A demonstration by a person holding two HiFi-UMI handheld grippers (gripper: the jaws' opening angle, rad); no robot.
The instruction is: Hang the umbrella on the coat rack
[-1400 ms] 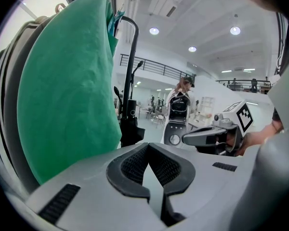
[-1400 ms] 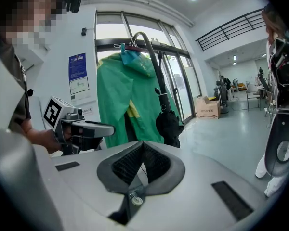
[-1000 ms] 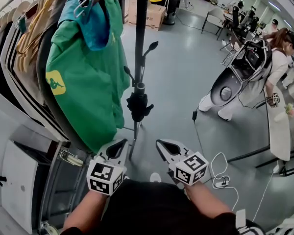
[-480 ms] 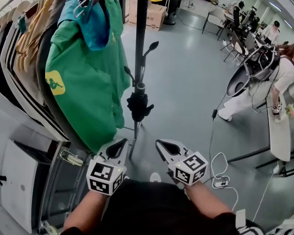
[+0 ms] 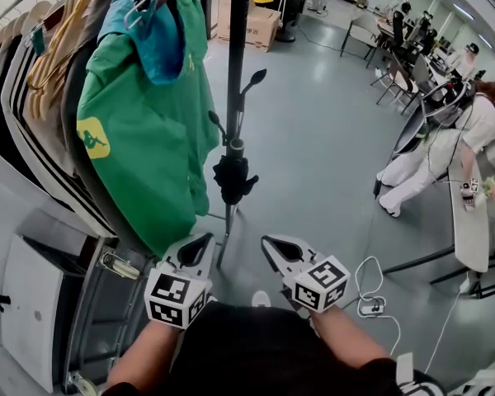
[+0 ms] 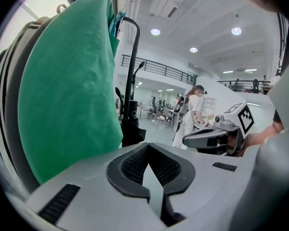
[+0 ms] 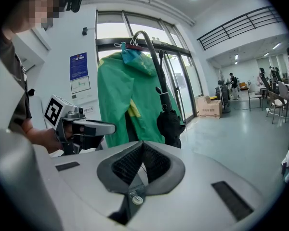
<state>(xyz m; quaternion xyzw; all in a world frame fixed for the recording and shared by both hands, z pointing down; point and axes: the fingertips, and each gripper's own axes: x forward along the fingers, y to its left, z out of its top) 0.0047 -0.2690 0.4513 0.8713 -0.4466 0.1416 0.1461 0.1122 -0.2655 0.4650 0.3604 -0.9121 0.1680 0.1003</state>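
A small black folded umbrella (image 5: 233, 178) hangs partway down the dark pole of the coat rack (image 5: 238, 56), beside a green jacket (image 5: 148, 130). It also shows in the left gripper view as the umbrella (image 6: 131, 129) and in the right gripper view as the umbrella (image 7: 169, 124). My left gripper (image 5: 196, 247) and right gripper (image 5: 274, 247) are held side by side close to my body, short of the rack. Both point toward it. The jaws of each are shut with nothing between them, as seen on the left gripper (image 6: 148, 152) and right gripper (image 7: 142, 147).
A rail of several hung garments (image 5: 41, 73) fills the left side. A white cabinet (image 5: 33, 320) stands at lower left. A person (image 5: 445, 147) bends over at the right by a table. Cables (image 5: 370, 291) lie on the grey floor. A cardboard box (image 5: 252, 23) sits far back.
Both grippers have stayed where they were. The person at the right has moved farther right, with the large grey object.
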